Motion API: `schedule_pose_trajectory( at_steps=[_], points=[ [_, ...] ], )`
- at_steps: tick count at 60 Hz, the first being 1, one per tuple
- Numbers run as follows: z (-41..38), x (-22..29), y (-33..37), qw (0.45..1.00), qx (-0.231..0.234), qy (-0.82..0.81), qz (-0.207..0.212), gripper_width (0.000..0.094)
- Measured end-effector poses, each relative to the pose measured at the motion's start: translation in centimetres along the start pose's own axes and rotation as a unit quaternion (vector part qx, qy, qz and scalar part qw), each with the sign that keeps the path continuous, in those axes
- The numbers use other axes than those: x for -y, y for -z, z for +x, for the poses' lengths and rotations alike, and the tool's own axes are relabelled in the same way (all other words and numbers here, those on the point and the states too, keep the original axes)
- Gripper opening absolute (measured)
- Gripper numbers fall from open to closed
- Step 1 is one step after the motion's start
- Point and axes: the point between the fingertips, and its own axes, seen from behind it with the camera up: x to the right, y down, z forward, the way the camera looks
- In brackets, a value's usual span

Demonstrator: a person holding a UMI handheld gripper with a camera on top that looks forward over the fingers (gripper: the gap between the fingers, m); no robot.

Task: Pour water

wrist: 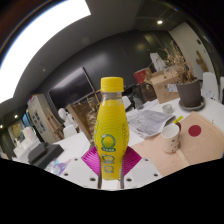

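A yellow plastic bottle (pixel 111 130) with a yellow cap and a green label stands upright between my fingers, lifted above the table. My gripper (pixel 111 163) is shut on the bottle's lower body, and the magenta pads (pixel 93 160) press it from both sides. A paper cup (pixel 171 137) stands on the table ahead and to the right of the bottle, on a pinkish mat (pixel 165 150). Whether the cup holds anything is hidden from here.
A white table (pixel 75 148) carries papers (pixel 150 121) behind the cup and a dark plant pot (pixel 190 93) at the far right. Cardboard boxes (pixel 163 78) and office clutter stand beyond. A red disc (pixel 196 131) lies right of the cup.
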Motion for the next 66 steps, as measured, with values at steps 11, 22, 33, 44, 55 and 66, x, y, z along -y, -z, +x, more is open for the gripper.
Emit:
schedule_pose_trajectory(
  at_steps=[11,22,33,44,55,66],
  points=[
    [0.3,4.7,-5.4,0.949,0.089,-0.302,-0.014,0.0241],
    [4.3,4.8,-9.9,0.869,0.096,-0.485,-0.028,0.0242],
    [6.6,3.6,-12.0,0.760,0.113,-0.638,-0.044,0.0243],
    [7.4,2.7,-13.3,0.717,0.114,-0.686,-0.052,0.0242],
    [6.8,2.8,-13.0,0.737,0.110,-0.663,-0.072,0.0242],
    [6.6,6.3,-11.7,0.876,0.092,-0.467,-0.072,0.0242]
  ],
)
